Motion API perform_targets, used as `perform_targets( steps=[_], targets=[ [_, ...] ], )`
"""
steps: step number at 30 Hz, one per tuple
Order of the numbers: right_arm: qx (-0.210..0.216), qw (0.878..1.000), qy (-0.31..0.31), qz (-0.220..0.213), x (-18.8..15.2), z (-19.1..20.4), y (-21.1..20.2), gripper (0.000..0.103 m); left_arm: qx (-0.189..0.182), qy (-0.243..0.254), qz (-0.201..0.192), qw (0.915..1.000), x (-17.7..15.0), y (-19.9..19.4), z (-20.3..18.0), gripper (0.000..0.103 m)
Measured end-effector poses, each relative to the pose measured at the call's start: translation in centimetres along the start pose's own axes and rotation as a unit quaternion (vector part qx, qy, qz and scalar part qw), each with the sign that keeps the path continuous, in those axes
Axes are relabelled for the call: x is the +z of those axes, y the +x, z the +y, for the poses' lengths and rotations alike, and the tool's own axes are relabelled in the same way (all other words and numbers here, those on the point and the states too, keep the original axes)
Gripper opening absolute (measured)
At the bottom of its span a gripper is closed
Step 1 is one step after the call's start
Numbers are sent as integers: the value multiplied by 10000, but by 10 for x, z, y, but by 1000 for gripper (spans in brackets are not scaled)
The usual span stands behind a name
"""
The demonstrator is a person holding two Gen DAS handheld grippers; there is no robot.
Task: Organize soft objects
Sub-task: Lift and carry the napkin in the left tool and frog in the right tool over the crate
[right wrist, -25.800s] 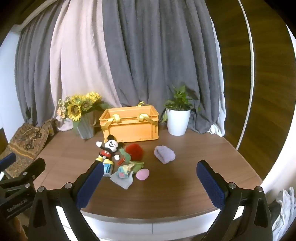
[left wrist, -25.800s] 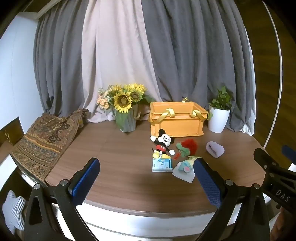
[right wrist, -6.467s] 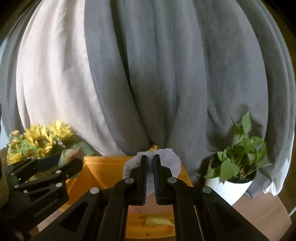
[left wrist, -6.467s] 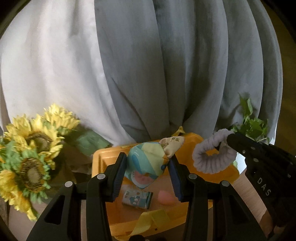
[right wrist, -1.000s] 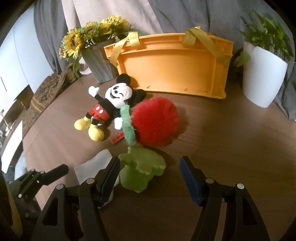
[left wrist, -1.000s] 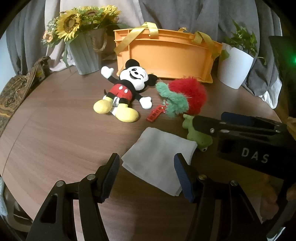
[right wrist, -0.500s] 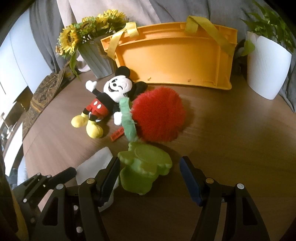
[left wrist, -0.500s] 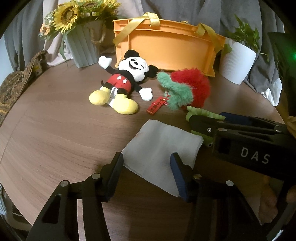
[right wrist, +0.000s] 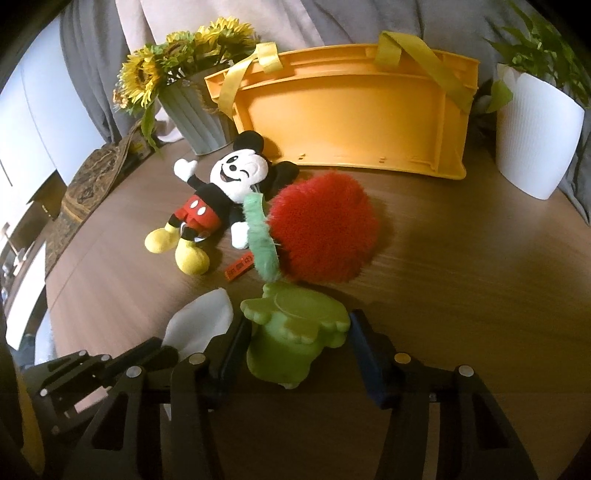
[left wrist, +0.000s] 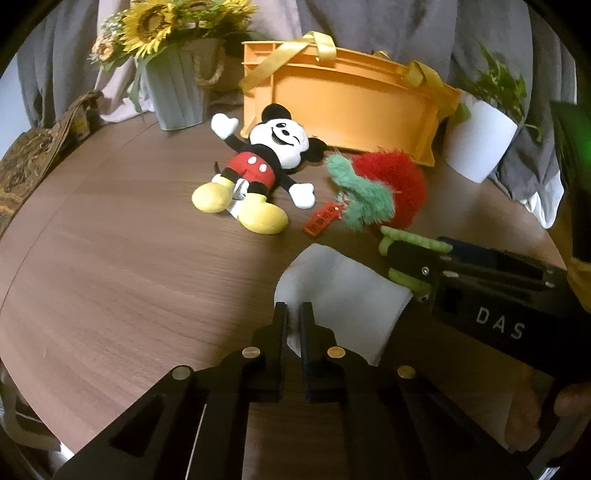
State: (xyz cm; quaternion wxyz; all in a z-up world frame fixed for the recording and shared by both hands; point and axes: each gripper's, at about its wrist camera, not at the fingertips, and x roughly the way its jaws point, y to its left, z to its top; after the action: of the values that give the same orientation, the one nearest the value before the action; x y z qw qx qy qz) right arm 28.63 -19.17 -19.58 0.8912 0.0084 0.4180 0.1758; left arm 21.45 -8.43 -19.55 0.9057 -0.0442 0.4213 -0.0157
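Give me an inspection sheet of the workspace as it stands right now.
Surface: brown wooden table, round edge.
Job's things: mouse plush lying face up; red fluffy toy beside it; green toy; white cloth, one edge lifted; orange basket behind them.
Clutter: small red tag on the table.
Grippers: left gripper shut on the white cloth; right gripper closing, green toy between its fingers.
Cables: nothing seen.
Surroundings: sunflower vase, white plant pot, grey curtains, patterned cloth at the left.
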Motion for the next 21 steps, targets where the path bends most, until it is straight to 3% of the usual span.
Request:
perform_targets(
  steps=[21],
  targets=[
    [-23,9991,79,-420,15,6,-48,55,-45,-3,-723,9974,31,-50,-1,7]
  ],
)
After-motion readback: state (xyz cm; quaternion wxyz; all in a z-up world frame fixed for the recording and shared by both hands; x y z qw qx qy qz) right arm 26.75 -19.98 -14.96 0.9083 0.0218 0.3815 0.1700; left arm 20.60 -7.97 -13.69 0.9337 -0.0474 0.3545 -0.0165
